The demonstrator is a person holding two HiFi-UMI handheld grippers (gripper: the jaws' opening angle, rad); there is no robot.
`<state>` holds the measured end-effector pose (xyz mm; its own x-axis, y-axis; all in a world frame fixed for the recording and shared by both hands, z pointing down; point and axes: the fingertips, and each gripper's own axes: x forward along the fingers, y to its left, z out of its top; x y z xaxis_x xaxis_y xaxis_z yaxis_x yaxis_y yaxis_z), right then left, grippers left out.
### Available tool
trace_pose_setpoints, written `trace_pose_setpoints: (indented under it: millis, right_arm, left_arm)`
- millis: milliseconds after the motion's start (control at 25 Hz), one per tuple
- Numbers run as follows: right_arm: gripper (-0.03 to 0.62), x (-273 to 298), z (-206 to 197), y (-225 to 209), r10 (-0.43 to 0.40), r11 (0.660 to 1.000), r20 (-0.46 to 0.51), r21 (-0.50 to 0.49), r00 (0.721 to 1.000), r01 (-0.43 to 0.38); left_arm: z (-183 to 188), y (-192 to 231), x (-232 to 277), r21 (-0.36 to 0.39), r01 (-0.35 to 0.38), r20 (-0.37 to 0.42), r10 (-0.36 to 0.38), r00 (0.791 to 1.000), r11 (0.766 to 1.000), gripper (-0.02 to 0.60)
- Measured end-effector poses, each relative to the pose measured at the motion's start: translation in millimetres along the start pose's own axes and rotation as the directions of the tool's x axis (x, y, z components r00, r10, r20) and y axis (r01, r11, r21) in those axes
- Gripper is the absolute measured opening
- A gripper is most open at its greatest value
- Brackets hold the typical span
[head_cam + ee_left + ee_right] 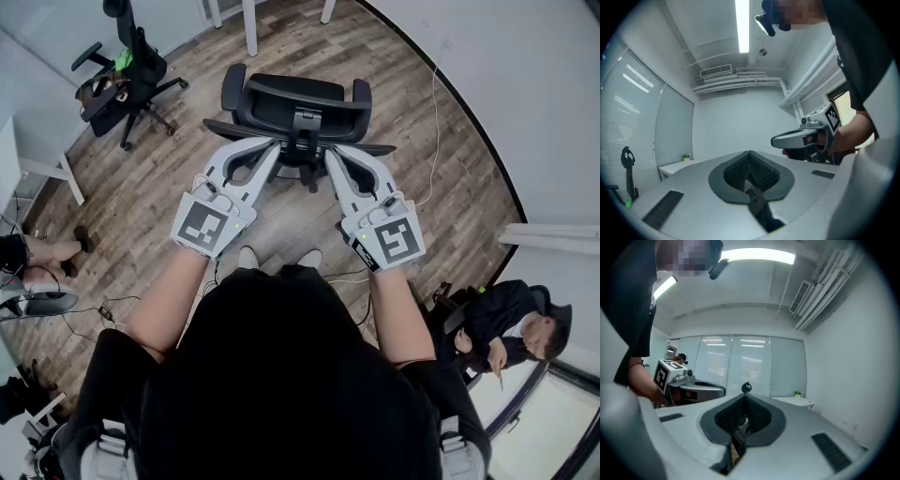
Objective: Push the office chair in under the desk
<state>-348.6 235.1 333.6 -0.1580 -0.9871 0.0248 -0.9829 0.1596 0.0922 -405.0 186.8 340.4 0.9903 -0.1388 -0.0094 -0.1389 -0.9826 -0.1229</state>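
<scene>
Jaws on both grippers are closed, pad against pad, with nothing between them. In the left gripper view the left gripper [751, 172] shows its dark ribbed pads meeting at the centre, with only the far wall beyond them. In the right gripper view the right gripper [742, 417] is closed in the same way.

From the head view, the two grippers are held side by side, pointing away from the person. Their tips converge on the back of the black office chair [295, 111]. The left gripper [270, 146] reaches the chair's back edge on one side of its centre post and the right gripper [331, 156] reaches it on the other. Whether either tip actually touches the chair cannot be told.

The chair stands on the wood floor [187, 187] with its back towards the person. White bench legs [250, 26] stand further off, beyond its seat. A second black chair [127, 80] stands well apart on the left.
</scene>
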Motion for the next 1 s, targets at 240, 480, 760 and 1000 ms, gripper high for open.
trace_pose_setpoints:
  millis: [240,480,760,1000]
  right_arm:
    - [0.002,-3,-3,5,0.002,1.0,-0.004,-0.003,1.0,-0.002]
    - [0.003,-2,-19,5,-0.004,0.999,-0.031,0.038,1.0,0.005]
    - [0.037,10,-76,6,-0.024,0.998,-0.208,0.044,0.978,0.033]
    - [0.074,15,-115,-1,-0.061,0.998,-0.364,-0.011,0.93,0.061]
  left_arm:
    - [-3,-1,-6,0.004,-0.007,0.003,0.007,1.0,1.0,-0.006]
    - [-24,5,-13,0.03,0.013,-0.037,-0.012,0.999,0.999,-0.003]
    - [-75,39,-27,0.067,0.034,-0.154,-0.024,0.988,0.997,0.053]
    - [-107,60,-25,0.099,0.121,-0.247,-0.093,0.965,0.988,0.101]
